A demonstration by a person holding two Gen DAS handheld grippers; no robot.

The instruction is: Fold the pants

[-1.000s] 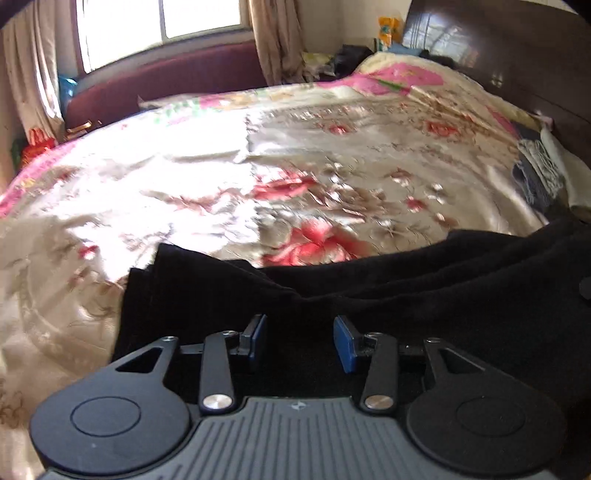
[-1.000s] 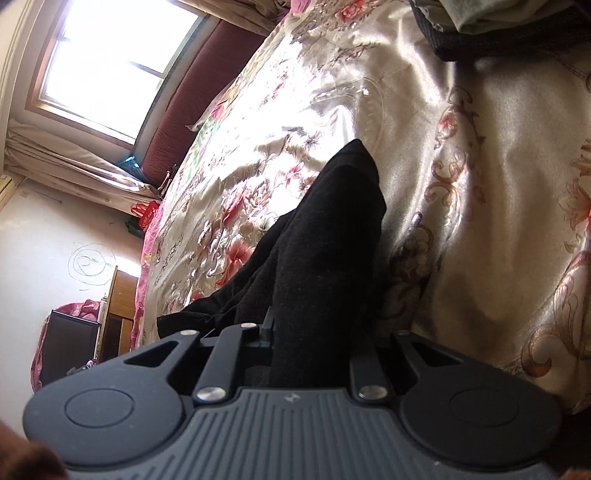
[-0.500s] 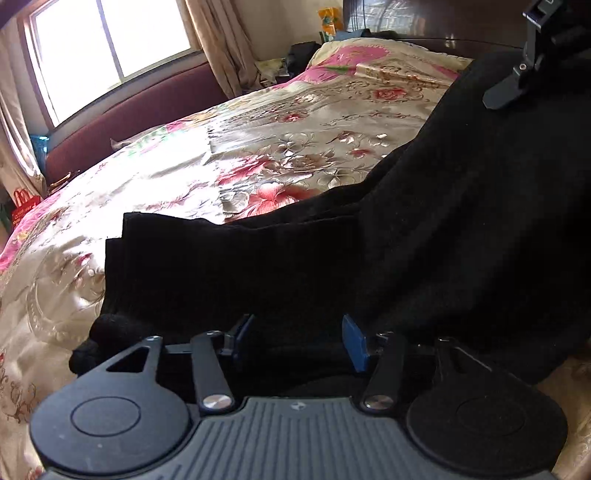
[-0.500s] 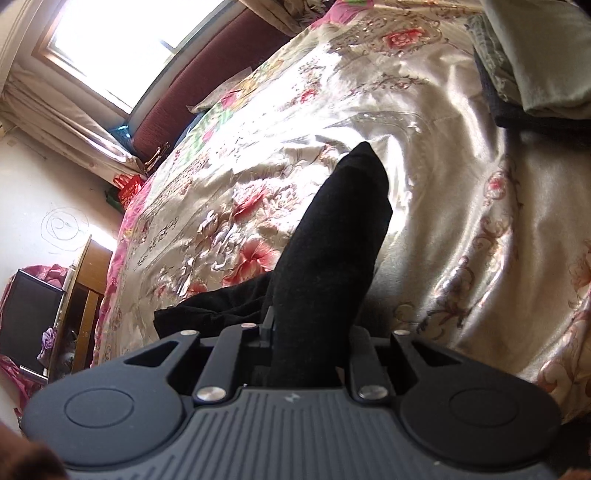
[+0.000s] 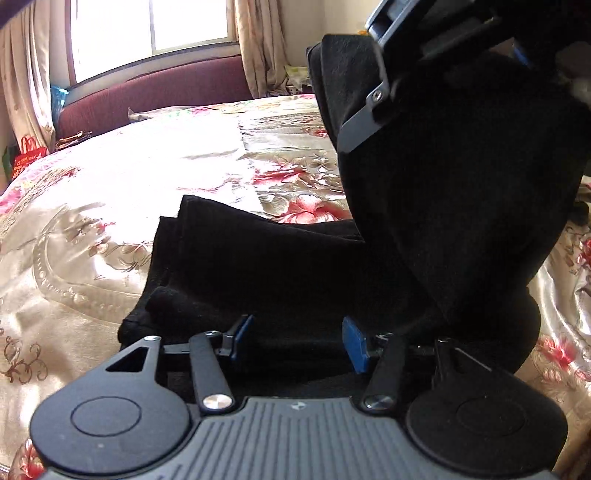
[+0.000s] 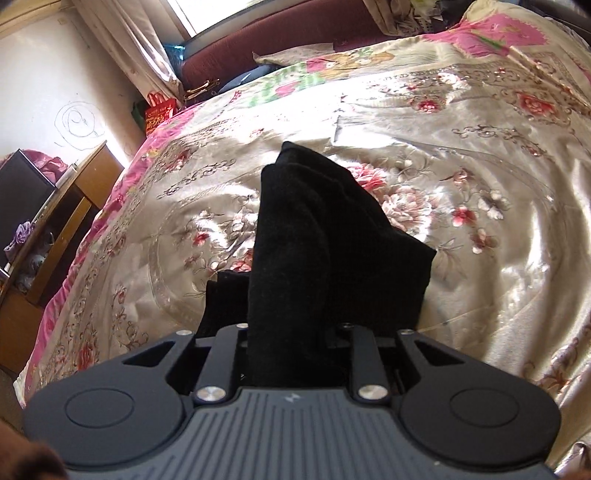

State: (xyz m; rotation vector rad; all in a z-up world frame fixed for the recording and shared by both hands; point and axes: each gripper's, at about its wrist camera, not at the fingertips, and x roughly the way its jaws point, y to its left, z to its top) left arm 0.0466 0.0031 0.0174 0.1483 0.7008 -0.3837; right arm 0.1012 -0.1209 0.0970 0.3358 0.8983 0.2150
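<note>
The black pants (image 5: 280, 266) lie on the floral bedspread (image 5: 155, 177), one end flat near me, the other end lifted in a tall fold at the right. My left gripper (image 5: 295, 338) is open, its blue pads over the flat part of the pants, holding nothing. My right gripper (image 6: 295, 332) is shut on the lifted end of the pants (image 6: 325, 236), which drapes forward from its jaws above the bed. The right gripper also shows in the left wrist view (image 5: 384, 96), high at the upper right, clamped on the raised fold.
A maroon headboard-like bench (image 5: 155, 92) and a curtained window (image 5: 147, 26) stand at the far side. A wooden cabinet (image 6: 62, 206) stands beside the bed at the left. A pink pillow (image 6: 498, 33) lies at the far right.
The right gripper has carried its end of the pants up and over toward the left gripper's side. The left gripper stayed open over the flat end.
</note>
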